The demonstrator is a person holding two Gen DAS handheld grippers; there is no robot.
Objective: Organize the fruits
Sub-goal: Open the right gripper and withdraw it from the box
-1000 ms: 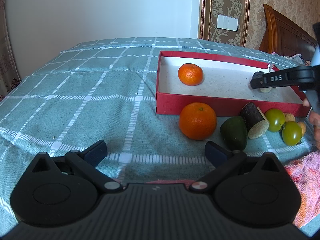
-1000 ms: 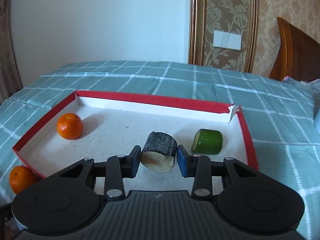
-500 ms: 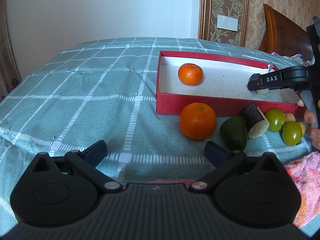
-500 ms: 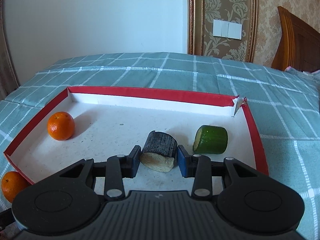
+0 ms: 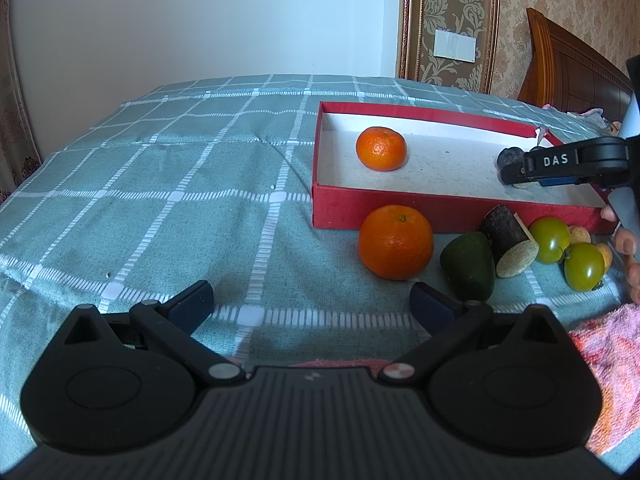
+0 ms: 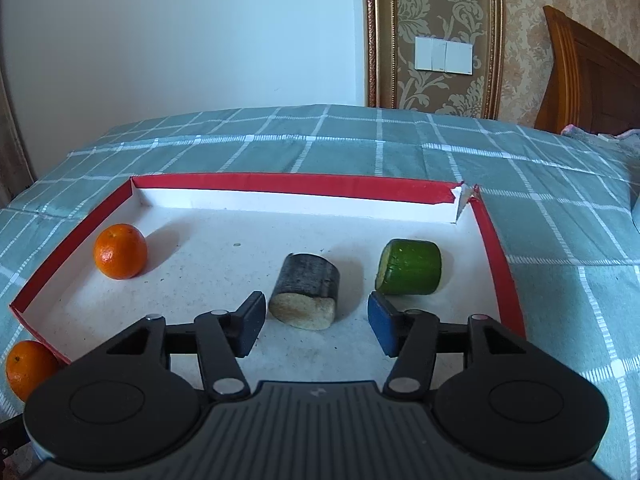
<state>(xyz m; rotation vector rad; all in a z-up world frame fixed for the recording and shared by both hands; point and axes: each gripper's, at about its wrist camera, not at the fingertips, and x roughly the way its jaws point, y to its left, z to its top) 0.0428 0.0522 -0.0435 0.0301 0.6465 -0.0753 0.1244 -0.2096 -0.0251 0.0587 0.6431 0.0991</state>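
A red box (image 6: 280, 184) with a white floor lies on the bed. Inside it are a small orange (image 6: 120, 251), a green cut piece (image 6: 409, 267) and a dark cut piece (image 6: 306, 290) with a pale face. My right gripper (image 6: 316, 322) hovers over the box floor, its jaws opening, with the dark piece lying between the pads and free of them. My left gripper (image 5: 312, 304) stands open above the bedspread with nothing between its fingers. In front of the box (image 5: 400, 208) lie a large orange (image 5: 395, 242), an avocado (image 5: 469, 266), another dark piece (image 5: 508, 240) and two green tomatoes (image 5: 568, 254).
A teal checked bedspread (image 5: 160, 200) covers the bed. A pink towel (image 5: 608, 352) lies at the lower right in the left wrist view. A person's fingers (image 5: 628, 248) show at the right edge. A wooden headboard (image 6: 592, 76) stands at the far right.
My right gripper's jaws have spread apart and let go of the dark cut piece, which now rests on the box floor. The left gripper has not moved.
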